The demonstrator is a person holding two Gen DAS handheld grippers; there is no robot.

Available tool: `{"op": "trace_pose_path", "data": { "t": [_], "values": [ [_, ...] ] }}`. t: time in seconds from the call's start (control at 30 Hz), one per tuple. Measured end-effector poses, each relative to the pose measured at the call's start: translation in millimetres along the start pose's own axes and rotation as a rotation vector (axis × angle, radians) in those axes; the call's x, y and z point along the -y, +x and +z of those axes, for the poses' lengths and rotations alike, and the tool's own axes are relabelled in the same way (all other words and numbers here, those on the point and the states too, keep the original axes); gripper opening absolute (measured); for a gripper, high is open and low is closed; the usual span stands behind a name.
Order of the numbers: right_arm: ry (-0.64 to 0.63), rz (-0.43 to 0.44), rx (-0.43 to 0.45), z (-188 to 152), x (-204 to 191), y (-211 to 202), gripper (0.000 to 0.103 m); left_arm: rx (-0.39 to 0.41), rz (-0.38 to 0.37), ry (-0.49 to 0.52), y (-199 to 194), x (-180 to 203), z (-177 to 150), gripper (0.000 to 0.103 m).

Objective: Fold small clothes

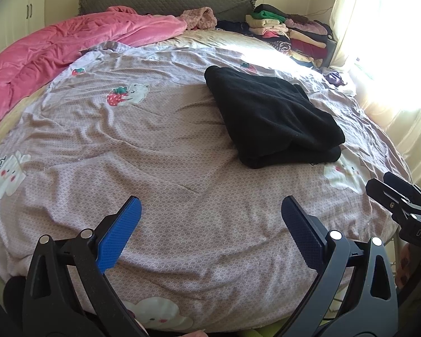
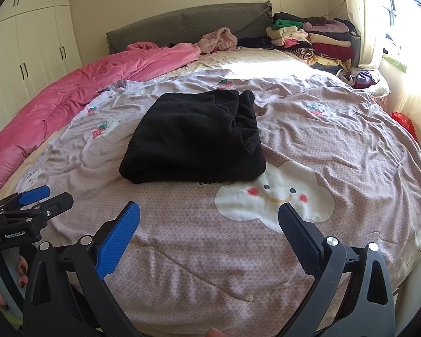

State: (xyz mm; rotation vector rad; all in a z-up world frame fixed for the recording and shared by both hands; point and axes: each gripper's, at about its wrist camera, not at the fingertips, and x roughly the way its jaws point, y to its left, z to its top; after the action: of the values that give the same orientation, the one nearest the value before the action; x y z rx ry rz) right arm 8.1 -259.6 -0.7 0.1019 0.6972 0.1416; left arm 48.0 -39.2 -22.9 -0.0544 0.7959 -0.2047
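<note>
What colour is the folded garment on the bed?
Black folded garment, clearest in the right wrist view.

Bed (image 2: 350, 146) covered by a mauve sheet with cloud (image 2: 275, 193) and strawberry prints. Far left of the hand-held gripper: pink duvet (image 2: 78, 90). Far ahead: grey headboard cushion (image 2: 188, 25). Far right: curtain (image 1: 379, 42). Left wall: white wardrobe (image 2: 33, 50).

Home bedroom (bed (image 2: 350, 146), wardrobe (image 2: 28, 56))
</note>
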Motion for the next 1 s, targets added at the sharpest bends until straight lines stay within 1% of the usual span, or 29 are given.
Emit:
{"op": "trace_pose_path", "data": {
  "t": [0.8,1.0],
  "values": [
    [0.004,-0.001,-0.003,-2.0,0.4,0.0,0.098,0.002,0.009,-0.003,-3.2,-2.8,1.7,0.094],
    [0.003,0.001,-0.006,-2.2,0.6,0.8,0.098,0.005,0.018,-0.004,-5.5,-8.4,2.8,0.094]
  ]
}}
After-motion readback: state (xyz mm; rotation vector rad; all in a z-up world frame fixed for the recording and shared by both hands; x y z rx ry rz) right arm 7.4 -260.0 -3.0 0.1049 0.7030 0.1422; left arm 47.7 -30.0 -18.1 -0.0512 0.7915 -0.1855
